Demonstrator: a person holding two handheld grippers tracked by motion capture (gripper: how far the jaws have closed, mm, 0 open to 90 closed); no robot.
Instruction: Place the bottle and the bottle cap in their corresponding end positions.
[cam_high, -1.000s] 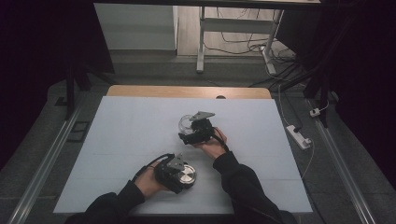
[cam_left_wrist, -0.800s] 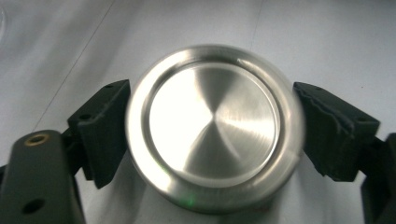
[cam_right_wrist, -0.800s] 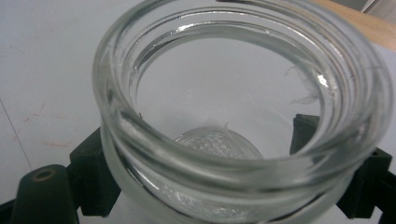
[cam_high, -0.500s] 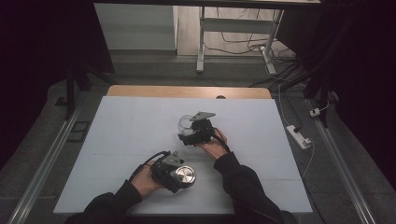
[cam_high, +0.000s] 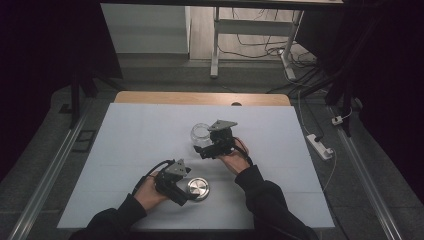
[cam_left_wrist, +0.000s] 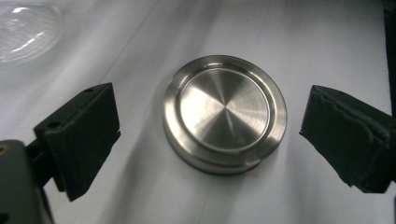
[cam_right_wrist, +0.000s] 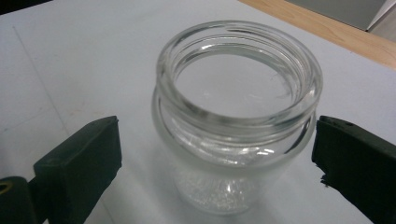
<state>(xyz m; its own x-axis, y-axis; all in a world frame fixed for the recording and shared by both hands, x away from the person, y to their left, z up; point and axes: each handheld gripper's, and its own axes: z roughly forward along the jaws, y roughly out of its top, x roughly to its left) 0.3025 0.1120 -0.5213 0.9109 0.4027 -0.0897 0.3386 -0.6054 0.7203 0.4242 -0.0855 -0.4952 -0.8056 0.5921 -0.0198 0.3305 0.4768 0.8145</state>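
A round brushed-metal lid (cam_left_wrist: 225, 109) lies flat on the white table, also seen in the high view as the lid (cam_high: 199, 189). My left gripper (cam_left_wrist: 212, 135) straddles it. Its jaws have just been opening and stand apart from the lid's rim on both sides. In the high view the left gripper (cam_high: 186, 193) sits near the front edge. An open clear glass jar (cam_right_wrist: 238, 93) stands upright at mid-table as the jar (cam_high: 200, 134). My right gripper (cam_right_wrist: 215, 158) flanks it; its jaws have just been opening and small gaps show on each side. The right gripper (cam_high: 205, 146) comes in from the jar's right.
The white table top (cam_high: 125, 150) has a wooden strip (cam_high: 200, 98) along its far edge. A white power strip (cam_high: 318, 145) lies on the floor off the right side. Metal rails (cam_high: 45, 175) run beside the table. A table leg and cables stand beyond the far edge.
The left gripper has drawn back a little to the left, away from the lid, which stays on the table. The right hand and the jar have kept their place.
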